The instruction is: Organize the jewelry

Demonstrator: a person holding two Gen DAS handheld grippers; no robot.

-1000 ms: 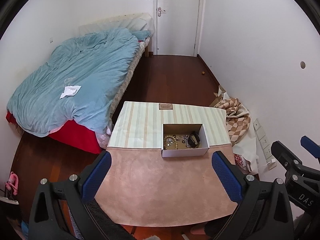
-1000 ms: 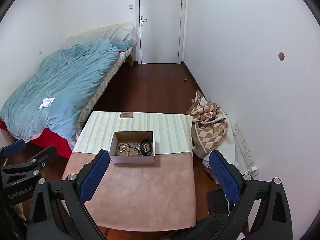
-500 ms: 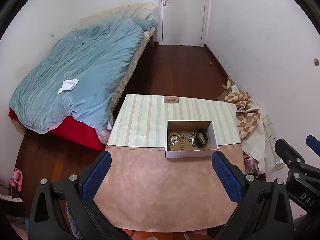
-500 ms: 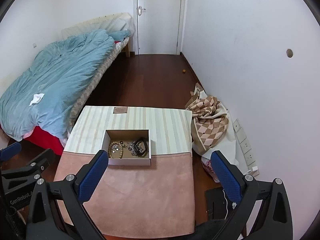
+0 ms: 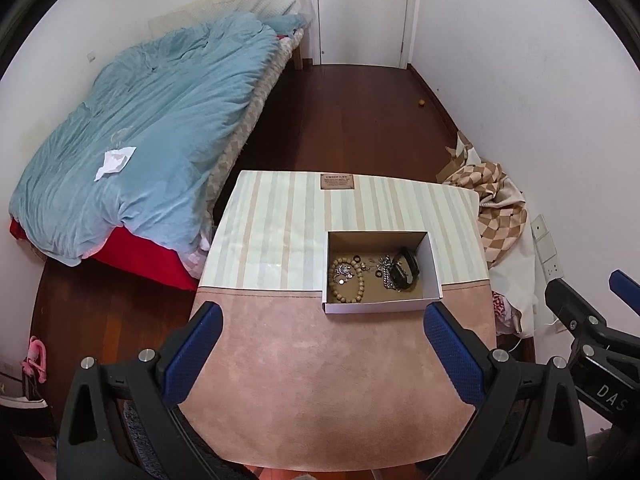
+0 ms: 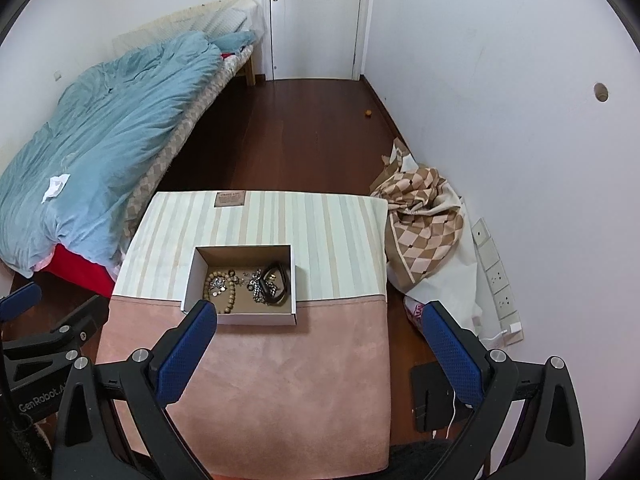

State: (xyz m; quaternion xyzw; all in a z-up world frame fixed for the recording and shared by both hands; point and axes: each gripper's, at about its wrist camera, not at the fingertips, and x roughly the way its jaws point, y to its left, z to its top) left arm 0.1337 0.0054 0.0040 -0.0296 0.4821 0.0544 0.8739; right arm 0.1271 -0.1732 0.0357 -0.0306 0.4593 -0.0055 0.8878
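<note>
You are standing in a small bedroom with a dark wooden floor, a bed point(image 5: 152, 128) under a blue duvet in the upper left of the frame and a white door point(image 5: 362, 8) at the top; below the middle sits the table point(image 5: 320, 380), covered by pink suede-like fabric near you and a striped cloth farther off. The open cardboard box point(image 5: 380, 272) rests on the table right of centre in the left wrist view, straddling the seam between the two cloths, and holds the jewelry: a wooden bead bracelet point(image 5: 347, 280) on its left side, a metal chain point(image 5: 386, 272) in the middle and a dark watch point(image 5: 406, 270) on the right, with smaller pieces too tiny to identify. Your left gripper point(image 5: 320, 356) and right gripper point(image 6: 316, 348) both hover above the near table, fingers spread wide and holding nothing. I'd judge the first pick is ahead: choose one piece, probably the bracelet since it lies clearest of the tangle, descend steeply to clear the box wall, and close on a single strand so neighbours don't drag along.
</note>
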